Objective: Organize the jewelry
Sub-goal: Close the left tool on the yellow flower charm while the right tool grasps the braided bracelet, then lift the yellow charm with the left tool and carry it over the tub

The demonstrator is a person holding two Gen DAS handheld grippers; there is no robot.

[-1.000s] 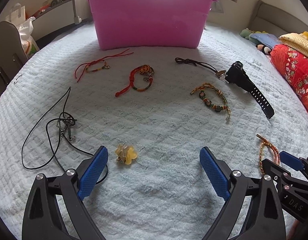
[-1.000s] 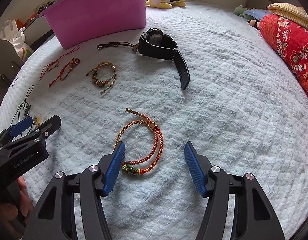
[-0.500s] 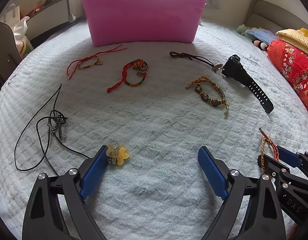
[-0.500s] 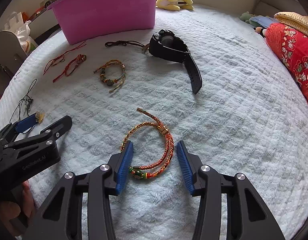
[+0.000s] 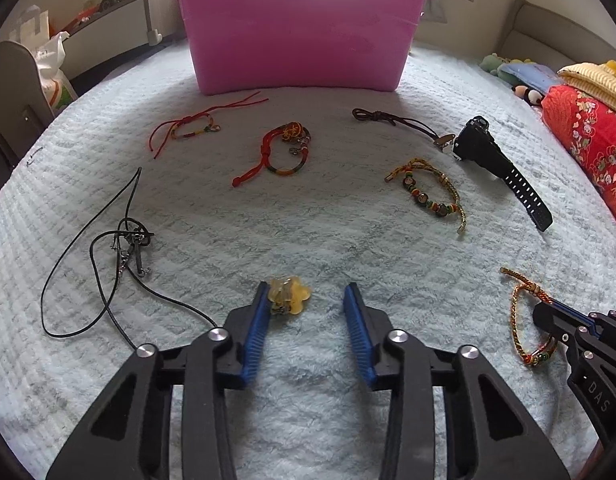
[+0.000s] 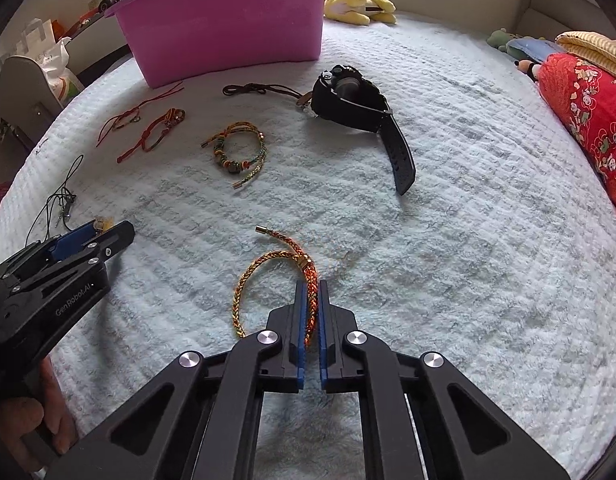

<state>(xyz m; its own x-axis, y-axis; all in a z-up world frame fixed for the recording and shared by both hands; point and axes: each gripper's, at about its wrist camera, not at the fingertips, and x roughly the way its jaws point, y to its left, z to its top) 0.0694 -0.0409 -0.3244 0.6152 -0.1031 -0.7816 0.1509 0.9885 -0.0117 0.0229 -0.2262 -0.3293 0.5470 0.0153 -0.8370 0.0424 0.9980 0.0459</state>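
Observation:
Jewelry lies on a pale blue bedspread in front of a pink tub (image 5: 300, 28). My left gripper (image 5: 306, 290) is open around a yellow flower clip (image 5: 289, 295), whose left side touches the left pad. My right gripper (image 6: 311, 286) is shut on the orange braided bracelet (image 6: 268, 264), which still rests on the bedspread; it also shows in the left wrist view (image 5: 524, 320). Further off lie a black watch (image 5: 496, 160), a beaded bracelet (image 5: 428, 192), a red cord bracelet (image 5: 284, 152), a thin red string bracelet (image 5: 188, 130), a brown cord (image 5: 392, 120) and a black cord necklace (image 5: 120, 248).
A red patterned pillow (image 5: 588, 136) and folded yellow blanket (image 5: 596, 80) lie at the right edge. Soft toys (image 6: 360, 8) sit behind the tub. A chair and plastic bag (image 5: 48, 64) stand off the left side of the bed.
My right gripper closed from wide open onto the orange bracelet. My left gripper narrowed and shifted so that the yellow clip now sits between its pads.

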